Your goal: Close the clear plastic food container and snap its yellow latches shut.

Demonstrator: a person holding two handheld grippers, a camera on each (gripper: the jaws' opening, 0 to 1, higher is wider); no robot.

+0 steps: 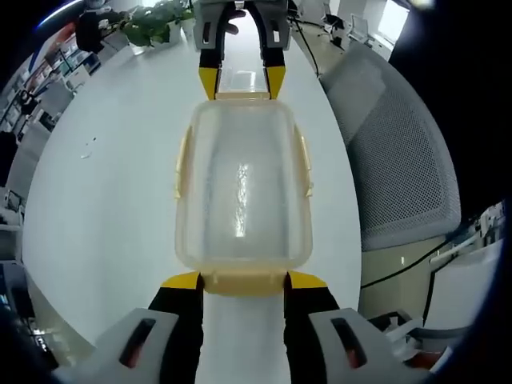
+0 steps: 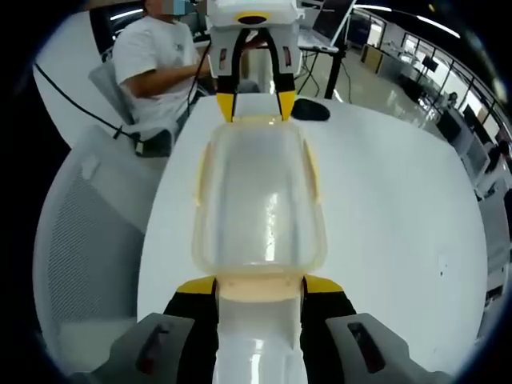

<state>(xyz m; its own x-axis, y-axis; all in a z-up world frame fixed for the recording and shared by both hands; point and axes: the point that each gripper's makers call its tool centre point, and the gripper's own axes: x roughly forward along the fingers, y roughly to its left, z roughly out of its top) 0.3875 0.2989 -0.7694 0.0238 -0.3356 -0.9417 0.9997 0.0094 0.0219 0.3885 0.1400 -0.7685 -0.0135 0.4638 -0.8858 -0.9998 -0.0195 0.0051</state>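
Our left tool (image 1: 244, 280) rises from the bottom of the left gripper view with its yellow-tipped jaws spread, one at each side of the yellow latch (image 1: 244, 282) on the near end of the clear plastic container (image 1: 242, 192); we cannot tell whether the tips press that latch or only flank it; our right tool (image 2: 260, 286) stands the same way in the right gripper view, jaws parted at either side of the latch (image 2: 258, 288) on the opposite short end. Each tool shows at the far end of the other's view, jaws pointing down toward the container; so the container lies lengthwise between the two tools, one at each end. The container rests on the white bench (image 1: 112, 184) with its clear lid (image 1: 240, 188) seated on top; we see nothing inside it through the cloudy plastic; the latches along its long sides (image 1: 183, 164) lie against the walls. A grey mesh chair (image 1: 396, 152) stands beside the bench; a person in a white shirt (image 2: 156, 60) sits beyond the far edge in the right gripper view; a green plant (image 1: 156, 24) sits at the bench's far end in the left gripper view.
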